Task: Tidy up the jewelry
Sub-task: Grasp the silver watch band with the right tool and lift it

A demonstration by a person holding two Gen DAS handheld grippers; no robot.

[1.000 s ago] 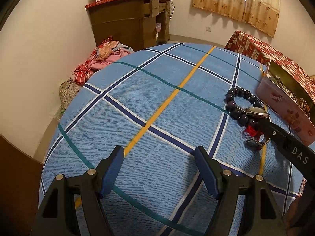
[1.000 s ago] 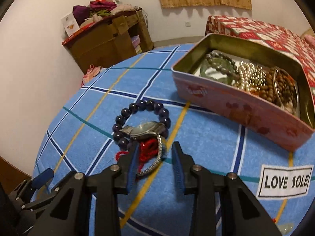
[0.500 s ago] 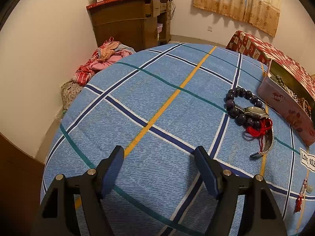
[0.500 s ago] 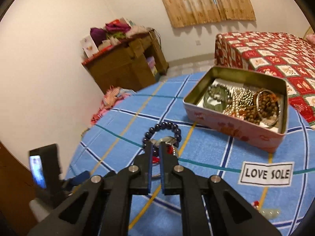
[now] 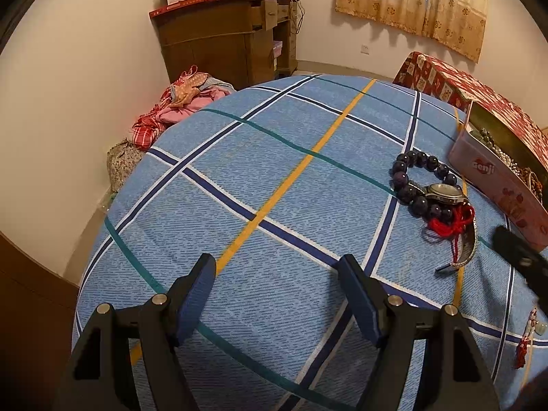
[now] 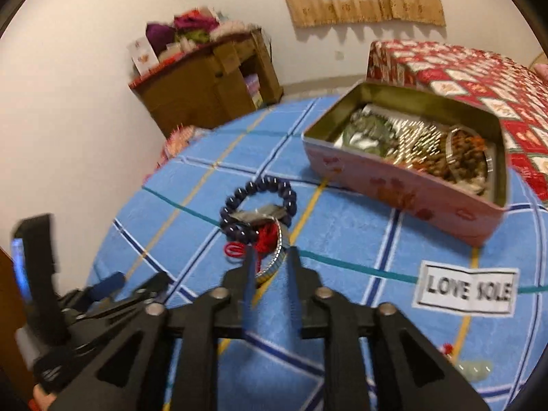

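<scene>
A dark bead bracelet [image 5: 411, 185] [image 6: 260, 202], a silver watch [image 5: 445, 193] [image 6: 263, 214] with a metal band and a red string [image 5: 448, 224] [image 6: 265, 239] lie tangled on the blue plaid cloth. A pink tin [image 5: 493, 185] [image 6: 394, 185] at the right holds several bracelets and chains. My right gripper [image 6: 272, 260] is partly open just short of the watch band, with nothing in it. My left gripper [image 5: 277, 270] is wide open and empty over bare cloth, left of the jewelry.
A white "LOVE SOLE" label [image 6: 467, 291] lies right of the right gripper. A small pendant with red tassel [image 5: 529, 339] [image 6: 474, 368] lies near the front right. A wooden cabinet [image 5: 226, 34], a clothes pile [image 5: 178, 106] and a red patterned bed [image 6: 462, 68] stand beyond the table.
My right gripper drew back and shut half a second ago, then came forward again toward the watch band with jaws partly open. The left gripper has stayed still and open.
</scene>
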